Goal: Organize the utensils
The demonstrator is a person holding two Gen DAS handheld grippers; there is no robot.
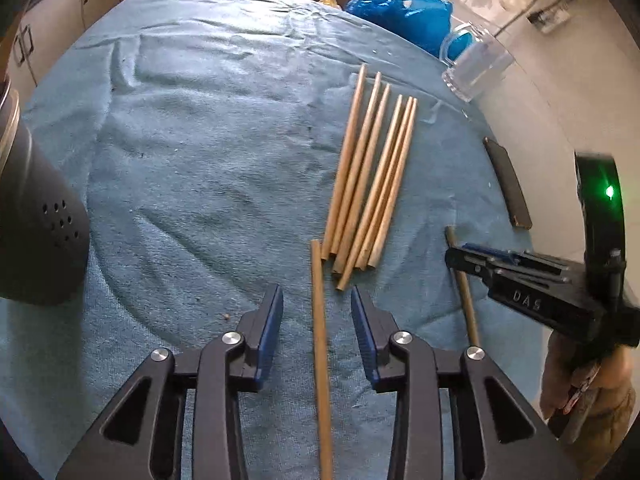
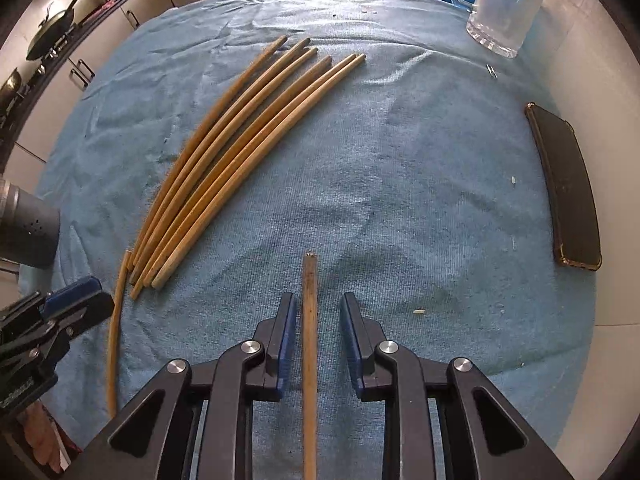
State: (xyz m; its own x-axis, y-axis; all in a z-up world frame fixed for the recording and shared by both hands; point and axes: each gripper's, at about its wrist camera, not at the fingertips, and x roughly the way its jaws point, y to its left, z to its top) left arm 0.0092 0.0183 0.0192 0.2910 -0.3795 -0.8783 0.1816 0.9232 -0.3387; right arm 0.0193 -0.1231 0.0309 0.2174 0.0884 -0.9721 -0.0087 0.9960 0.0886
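Several bamboo chopsticks [image 1: 368, 184] [image 2: 224, 152] lie side by side on the blue towel [image 1: 180, 140]. Below their near ends lies one loose chopstick [image 1: 320, 340] [image 2: 114, 340], between the fingers of my left gripper [image 1: 316, 292] [image 2: 88, 296]. That gripper is open, with a clear gap between each blue pad and the stick. Another single chopstick [image 2: 310, 340] [image 1: 464, 292] runs between the fingers of my right gripper [image 2: 318, 296] [image 1: 460, 254]. It sits nearer the left pad, the right pad stands clear of it, and the gripper is open.
A dark perforated container [image 1: 40, 232] [image 2: 28, 232] stands at the towel's left edge. A glass mug [image 2: 504, 12] and a blue plastic bag [image 1: 400, 12] sit at the far right. A black phone [image 2: 568, 184] lies along the right edge. A hand [image 1: 588, 392] holds the right gripper.
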